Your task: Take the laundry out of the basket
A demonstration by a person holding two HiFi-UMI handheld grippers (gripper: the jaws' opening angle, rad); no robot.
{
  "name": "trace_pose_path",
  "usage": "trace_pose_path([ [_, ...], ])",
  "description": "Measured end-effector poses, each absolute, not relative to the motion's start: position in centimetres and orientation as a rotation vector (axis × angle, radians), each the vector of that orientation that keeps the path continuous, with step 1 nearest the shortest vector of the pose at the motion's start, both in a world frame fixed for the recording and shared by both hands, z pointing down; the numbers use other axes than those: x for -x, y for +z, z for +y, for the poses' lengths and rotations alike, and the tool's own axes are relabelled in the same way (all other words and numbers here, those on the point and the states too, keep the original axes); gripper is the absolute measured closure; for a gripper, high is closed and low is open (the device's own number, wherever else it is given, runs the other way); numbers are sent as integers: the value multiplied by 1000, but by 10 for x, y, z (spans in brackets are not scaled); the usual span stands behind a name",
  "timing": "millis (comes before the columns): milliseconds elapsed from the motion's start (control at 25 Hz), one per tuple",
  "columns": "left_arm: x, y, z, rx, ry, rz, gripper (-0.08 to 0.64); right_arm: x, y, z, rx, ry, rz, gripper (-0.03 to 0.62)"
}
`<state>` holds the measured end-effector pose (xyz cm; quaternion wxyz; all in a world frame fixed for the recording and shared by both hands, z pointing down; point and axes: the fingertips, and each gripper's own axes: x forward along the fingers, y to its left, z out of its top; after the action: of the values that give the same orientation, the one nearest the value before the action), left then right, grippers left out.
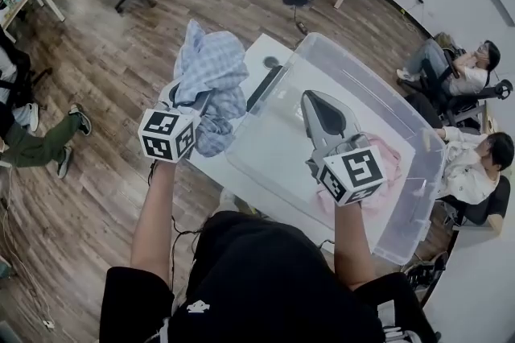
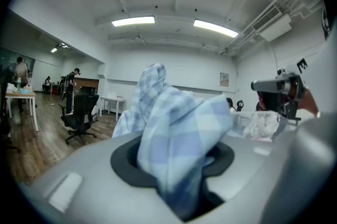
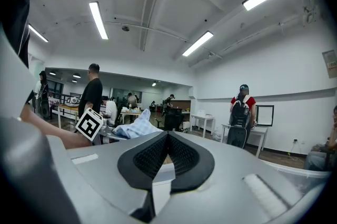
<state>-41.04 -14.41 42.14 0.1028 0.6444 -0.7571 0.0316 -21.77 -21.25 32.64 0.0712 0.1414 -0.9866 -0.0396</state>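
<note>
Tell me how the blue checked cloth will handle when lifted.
Probably floppy: the blue checked cloth bunches and droops around the left claw. Likely light, since one pinch carries the whole bundle. Set down, it should slump, not roll.

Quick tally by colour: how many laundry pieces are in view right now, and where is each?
blue checked cloth, clamped in the left tool, out of the bin: 1
pink cloth, lying in the clear plastic bin: 1
Total: 2

Bright ceiling strip lights (image 2: 133, 21); fisheye-warped edges.
</note>
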Motion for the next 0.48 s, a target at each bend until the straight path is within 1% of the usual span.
trace_pose_path([
  [280, 416, 514, -150, -1825, 220, -2089, 382, 225, 337, -219, -433, -129, -2928, 592],
  [480, 406, 568, -161, -1810, 278, -1980, 380, 227, 340, -226, -454, -145, -2904, 592],
])
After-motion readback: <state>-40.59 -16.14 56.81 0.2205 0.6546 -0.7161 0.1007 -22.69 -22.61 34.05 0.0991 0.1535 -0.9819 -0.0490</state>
